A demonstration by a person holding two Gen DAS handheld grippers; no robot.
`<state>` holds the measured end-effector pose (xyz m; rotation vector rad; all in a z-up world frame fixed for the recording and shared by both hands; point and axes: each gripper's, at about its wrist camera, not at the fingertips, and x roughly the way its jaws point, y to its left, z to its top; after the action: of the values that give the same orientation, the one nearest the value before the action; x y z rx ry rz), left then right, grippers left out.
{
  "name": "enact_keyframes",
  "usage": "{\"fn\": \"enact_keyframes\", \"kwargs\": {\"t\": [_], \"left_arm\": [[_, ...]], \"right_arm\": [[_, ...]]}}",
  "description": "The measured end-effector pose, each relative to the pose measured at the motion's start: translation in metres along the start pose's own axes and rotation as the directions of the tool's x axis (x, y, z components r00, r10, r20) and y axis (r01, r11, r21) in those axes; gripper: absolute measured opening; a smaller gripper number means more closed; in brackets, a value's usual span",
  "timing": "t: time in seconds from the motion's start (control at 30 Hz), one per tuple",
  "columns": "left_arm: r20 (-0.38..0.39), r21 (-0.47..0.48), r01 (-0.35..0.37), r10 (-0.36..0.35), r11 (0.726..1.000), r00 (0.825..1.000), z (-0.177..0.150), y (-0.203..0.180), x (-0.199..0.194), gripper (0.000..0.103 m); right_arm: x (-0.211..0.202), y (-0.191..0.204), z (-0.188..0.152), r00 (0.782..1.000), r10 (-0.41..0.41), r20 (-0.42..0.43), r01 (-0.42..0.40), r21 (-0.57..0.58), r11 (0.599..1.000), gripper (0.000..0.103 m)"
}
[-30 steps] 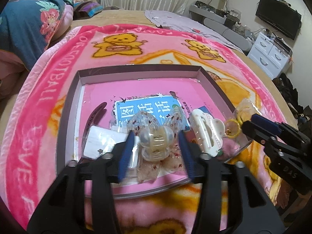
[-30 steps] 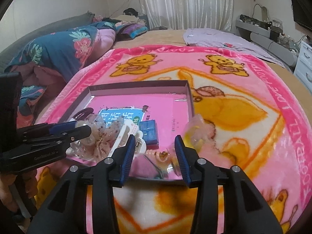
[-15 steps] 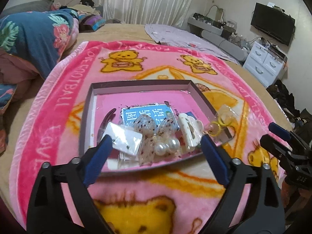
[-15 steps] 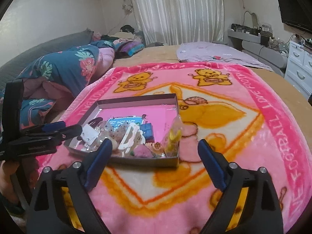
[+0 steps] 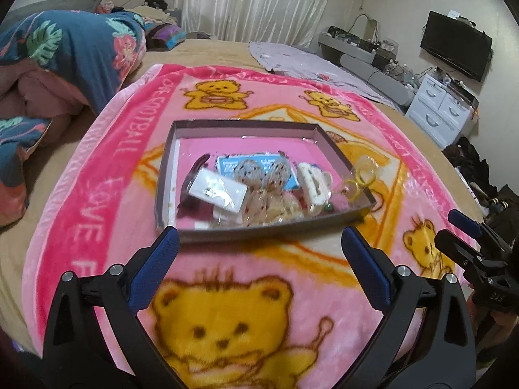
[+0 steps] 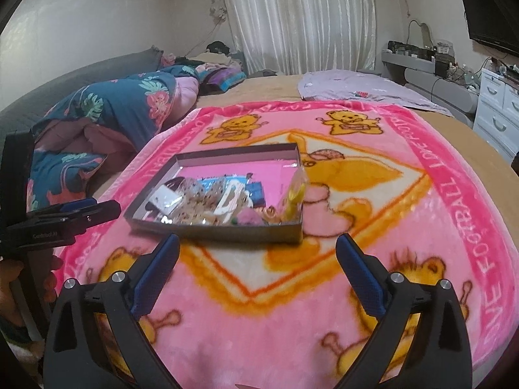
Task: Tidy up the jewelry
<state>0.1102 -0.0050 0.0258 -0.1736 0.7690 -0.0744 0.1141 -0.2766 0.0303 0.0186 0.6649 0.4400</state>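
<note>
Your left gripper (image 5: 259, 243): spread wide, holding nothing, hovering over pink bear blanket (image 5: 227, 308) just short of tray's near wall. Your right gripper (image 6: 258, 249): likewise wide apart, empty, just short of same wall. Shallow cardboard tray (image 5: 246, 126) sits on blanket on bed. Jewelry packets (image 5: 269, 191) piled in tray's near half, beside white hair claw (image 5: 313, 184) and white card (image 5: 217, 189). Yellow rings in clear bag (image 5: 360, 178) lean on tray's right wall.

Both wrist views — shared tray (image 5: 168, 175)
</note>
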Motion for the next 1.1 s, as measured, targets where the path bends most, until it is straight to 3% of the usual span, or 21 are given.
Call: {"fn": "enact_keyframes", "kwargs": {"t": [0.47, 1.1], "left_arm": [[0.004, 0.008, -0.054, 0.054, 0.999, 0.999, -0.041, 0.010, -0.015, 0.094], [0.019, 0.017, -0.056, 0.055, 0.998, 0.998, -0.054, 0.004, -0.025, 0.094]], "right_arm": [[-0.009, 0.006, -0.026, 0.999, -0.033, -0.008, 0.033, -0.003, 0.999, 0.097], [-0.012, 0.016, -0.037, 0.999, -0.038, -0.008, 0.038, -0.028, 0.999, 0.098]]}}
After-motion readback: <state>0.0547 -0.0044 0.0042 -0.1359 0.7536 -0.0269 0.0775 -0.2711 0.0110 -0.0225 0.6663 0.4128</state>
